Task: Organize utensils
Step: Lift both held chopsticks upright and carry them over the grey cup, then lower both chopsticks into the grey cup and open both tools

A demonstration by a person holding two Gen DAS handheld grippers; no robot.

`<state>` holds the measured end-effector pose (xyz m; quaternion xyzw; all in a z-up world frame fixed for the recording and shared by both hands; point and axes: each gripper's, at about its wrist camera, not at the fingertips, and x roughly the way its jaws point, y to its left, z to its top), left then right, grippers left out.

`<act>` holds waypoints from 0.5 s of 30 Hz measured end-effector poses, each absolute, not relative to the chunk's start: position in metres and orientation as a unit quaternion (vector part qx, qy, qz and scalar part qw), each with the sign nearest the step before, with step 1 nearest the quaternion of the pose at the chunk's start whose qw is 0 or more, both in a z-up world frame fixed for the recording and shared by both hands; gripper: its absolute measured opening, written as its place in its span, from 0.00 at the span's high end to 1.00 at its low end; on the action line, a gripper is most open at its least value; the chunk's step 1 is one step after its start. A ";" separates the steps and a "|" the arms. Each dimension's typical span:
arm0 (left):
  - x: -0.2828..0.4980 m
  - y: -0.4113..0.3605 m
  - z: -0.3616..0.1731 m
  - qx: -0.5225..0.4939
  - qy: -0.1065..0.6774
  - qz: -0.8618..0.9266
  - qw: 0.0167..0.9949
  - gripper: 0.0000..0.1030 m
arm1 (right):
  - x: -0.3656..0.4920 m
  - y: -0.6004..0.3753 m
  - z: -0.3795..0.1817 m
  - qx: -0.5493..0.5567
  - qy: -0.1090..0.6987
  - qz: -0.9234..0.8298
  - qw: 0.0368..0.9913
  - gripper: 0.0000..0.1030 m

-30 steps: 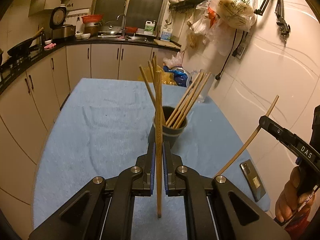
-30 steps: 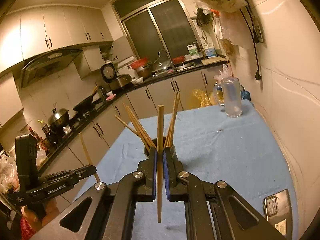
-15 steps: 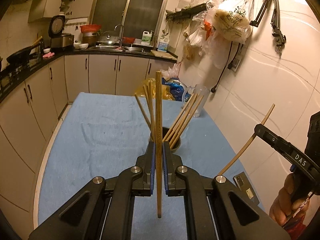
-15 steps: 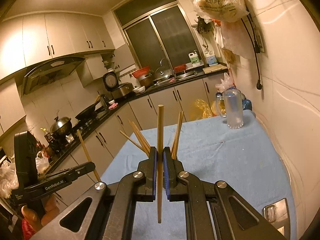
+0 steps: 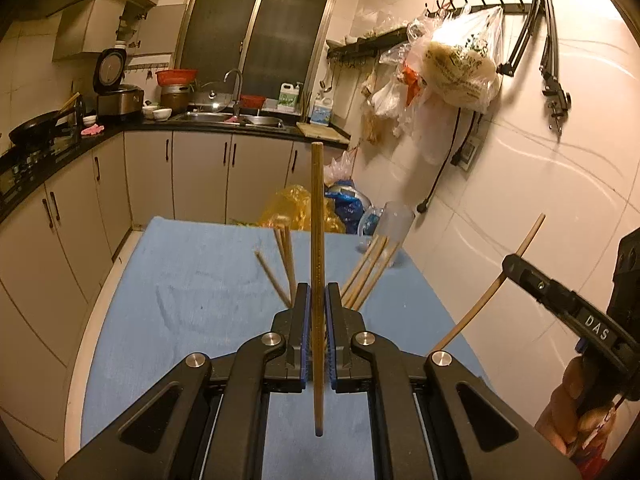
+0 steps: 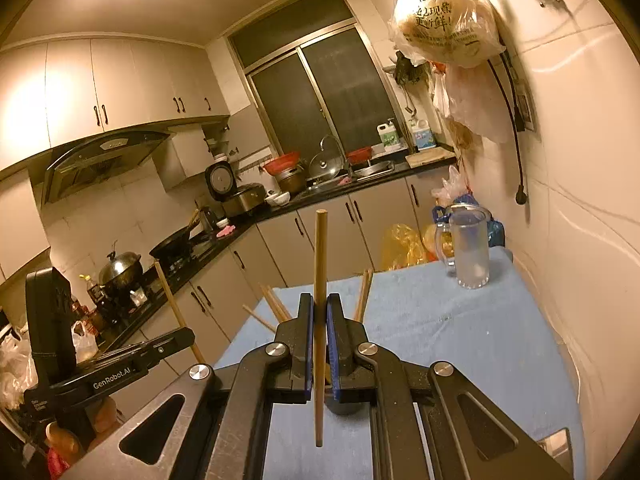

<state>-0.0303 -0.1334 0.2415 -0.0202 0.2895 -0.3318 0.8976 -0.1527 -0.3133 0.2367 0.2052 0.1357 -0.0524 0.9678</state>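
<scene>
It is a kitchen at night, with pale cupboards, a dark window and a sink along the back; a long surface (image 5: 192, 300) with a blue cloth on it fills the middle; a clear glass jug (image 6: 468, 252) stands at its far end by the wall, and a phone (image 6: 556, 446) lies near the front corner.

A dark cup (image 6: 340, 402) sits on the cloth, mostly hidden behind the grippers; a bunch of chopsticks in the cup (image 5: 366, 276) fans out of it.

The left gripper (image 5: 316, 320) has its fingers squeezed on one wooden chopstick (image 5: 317, 280), held straight up; the right gripper (image 6: 318, 332) pinches a second chopstick (image 6: 319, 320) the same way.

A second ago the cup was easy to see from above, out in front of both grippers; now both have come closer and lower, so the cup slides behind the fingers and only the stick tops poke out; that looks like the two sticks are being brought to the cup, and they are not in it yet; next each thin end needs to find a gap between the leaning sticks.
</scene>
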 end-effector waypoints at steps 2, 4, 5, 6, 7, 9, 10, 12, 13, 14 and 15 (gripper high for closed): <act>-0.026 -0.135 0.246 -0.023 0.283 -0.331 0.900 0.94 | -0.148 -0.316 0.238 0.209 0.134 -0.054 0.967 0.93; -0.021 -0.137 0.249 -0.024 0.278 -0.327 0.903 0.94 | -0.144 -0.319 0.240 0.212 0.131 -0.057 0.967 0.93; -0.017 -0.138 0.251 -0.027 0.276 -0.326 0.904 0.94 | -0.141 -0.321 0.241 0.213 0.131 -0.059 0.967 0.93; -0.014 -0.139 0.252 -0.031 0.275 -0.327 0.904 0.94 | -0.138 -0.323 0.242 0.214 0.130 -0.061 0.966 0.93; -0.010 -0.140 0.254 -0.035 0.274 -0.327 0.904 0.94 | -0.136 -0.325 0.243 0.216 0.128 -0.063 0.966 0.93; -0.003 -0.144 0.258 -0.040 0.271 -0.322 0.906 0.94 | -0.130 -0.328 0.245 0.218 0.126 -0.065 0.966 0.93; 0.000 -0.144 0.260 -0.044 0.269 -0.320 0.907 0.94 | -0.128 -0.329 0.247 0.218 0.124 -0.066 0.966 0.93; 0.008 -0.146 0.264 -0.054 0.265 -0.319 0.908 0.94 | -0.121 -0.331 0.250 0.217 0.119 -0.071 0.966 0.93; 0.011 -0.147 0.265 -0.059 0.263 -0.317 0.909 0.94 | -0.118 -0.332 0.252 0.217 0.118 -0.072 0.966 0.93; 0.015 -0.149 0.267 -0.065 0.259 -0.316 0.910 0.94 | -0.114 -0.333 0.253 0.216 0.115 -0.074 0.967 0.93; 0.017 -0.150 0.267 -0.068 0.256 -0.315 0.911 0.94 | -0.111 -0.333 0.255 0.215 0.113 -0.077 0.967 0.93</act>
